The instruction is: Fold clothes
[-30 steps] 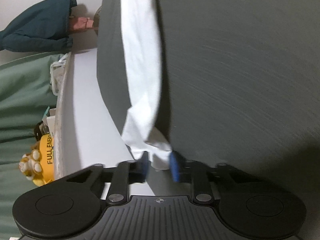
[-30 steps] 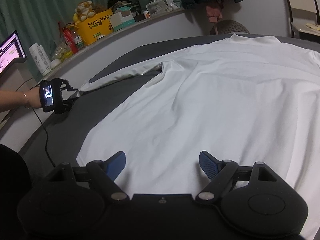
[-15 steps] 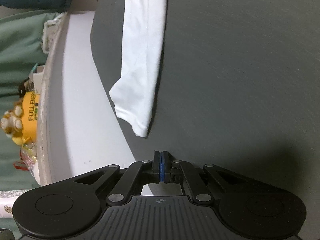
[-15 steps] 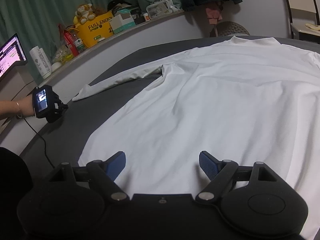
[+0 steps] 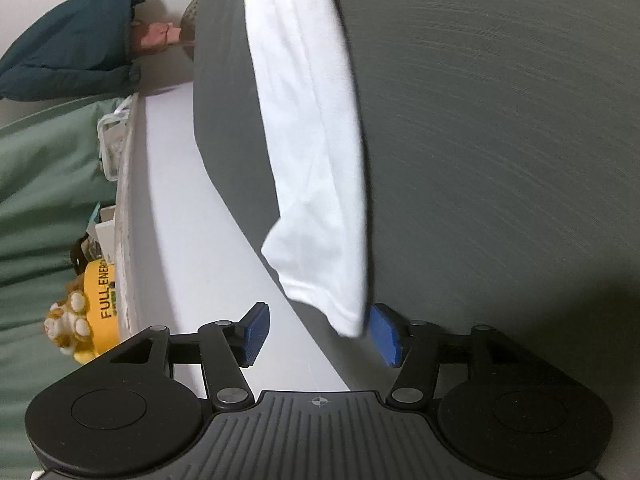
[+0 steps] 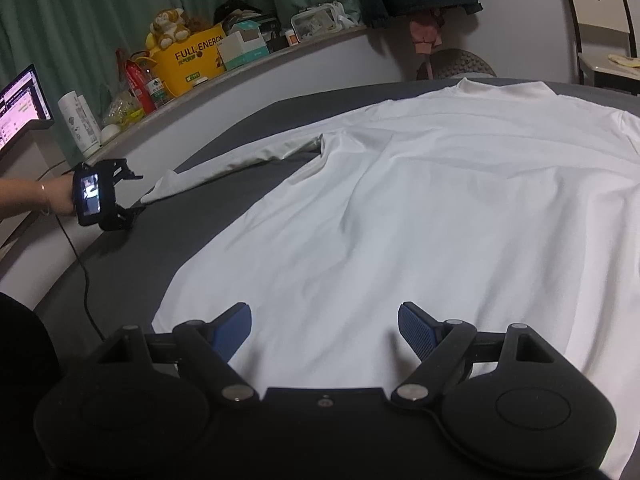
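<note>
White long-sleeved shirt point(image 6: 420, 216) spread flat on dark grey bed surface point(image 6: 240, 128), collar toward far edge, one sleeve point(image 6: 224, 164) stretched out sideways toward low white ledge point(image 6: 280, 68). Sleeve cuff point(image 5: 340, 312) lying at edge of grey surface point(image 5: 500, 160), tip just between blue pads of left gripper point(image 5: 320, 334). Left gripper spread wide, one pad point(image 5: 384, 334) touching or nearly touching cuff, other pad point(image 5: 254, 334) well apart from it; nothing clamped. Seen from right wrist view, left gripper point(image 6: 132, 196) held by a hand point(image 6: 52, 198) with bracelet, at sleeve end, cable trailing down beside it. Right gripper point(image 6: 324, 326) also spread wide, hovering over lower hem region of shirt, pads point(image 6: 234, 326) apart with white cloth beneath, gripping nothing. Ledge crowded: yellow box point(image 6: 192, 60) lettered FULL ENERGY, plush toy point(image 6: 168, 26) on top, green curtain point(image 6: 100, 8) behind, laptop screen point(image 6: 20, 104) at far left.
</note>
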Demonstrator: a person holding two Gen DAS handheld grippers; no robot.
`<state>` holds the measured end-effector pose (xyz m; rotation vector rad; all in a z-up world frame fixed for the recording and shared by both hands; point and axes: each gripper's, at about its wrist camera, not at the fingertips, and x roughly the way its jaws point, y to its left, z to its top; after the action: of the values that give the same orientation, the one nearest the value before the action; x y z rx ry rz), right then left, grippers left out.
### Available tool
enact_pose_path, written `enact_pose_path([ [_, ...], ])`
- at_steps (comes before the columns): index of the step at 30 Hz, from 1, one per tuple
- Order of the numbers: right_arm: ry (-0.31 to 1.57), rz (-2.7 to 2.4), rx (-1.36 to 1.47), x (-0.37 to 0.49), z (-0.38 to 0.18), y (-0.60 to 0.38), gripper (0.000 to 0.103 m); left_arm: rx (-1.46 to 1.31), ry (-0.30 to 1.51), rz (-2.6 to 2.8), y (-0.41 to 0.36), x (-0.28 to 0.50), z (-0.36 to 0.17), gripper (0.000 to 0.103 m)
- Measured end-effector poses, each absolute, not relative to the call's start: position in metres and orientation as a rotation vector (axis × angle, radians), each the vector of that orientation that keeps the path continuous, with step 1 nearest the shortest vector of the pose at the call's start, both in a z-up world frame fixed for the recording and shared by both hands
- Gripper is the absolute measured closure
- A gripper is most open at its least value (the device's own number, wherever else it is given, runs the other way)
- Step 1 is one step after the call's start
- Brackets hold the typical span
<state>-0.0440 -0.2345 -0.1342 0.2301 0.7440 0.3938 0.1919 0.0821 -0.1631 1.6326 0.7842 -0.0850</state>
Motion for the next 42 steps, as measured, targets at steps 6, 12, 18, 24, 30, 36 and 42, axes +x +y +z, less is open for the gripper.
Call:
enact_pose_path([
  [6,0.745,0.397,0.229,-0.043,-0.135,-0.234,0.023,1.624,0.843,-0.080,0.084,0.197,-0.173,0.075],
  [12,0.742,0.383,0.247,-0.042,-0.134,-0.239,0.023,1.575,0.946,-0.063,0.079,0.191,-0.179,0.100],
  [18,0.740,0.394,0.245,-0.043,-0.133,-0.237,0.023,1.554,0.943,-0.028,0.082,0.186,-0.177,0.099],
  [24,0.723,0.369,0.236,-0.050,-0.124,-0.240,0.023,1.484,0.943,0.037,0.080,0.182,-0.176,0.090],
  [30,0.702,0.236,0.245,-0.063,-0.098,-0.271,0.023,1.189,0.767,-0.014,0.065,0.138,-0.106,0.001],
  [36,0.796,0.079,0.376,-0.087,-0.098,-0.310,0.023,0.664,0.825,-0.426,0.018,0.077,-0.030,0.001],
  [42,0.856,0.103,0.477,-0.118,-0.100,-0.318,0.026,0.431,0.994,-0.759,-0.013,0.058,-0.040,0.002],
])
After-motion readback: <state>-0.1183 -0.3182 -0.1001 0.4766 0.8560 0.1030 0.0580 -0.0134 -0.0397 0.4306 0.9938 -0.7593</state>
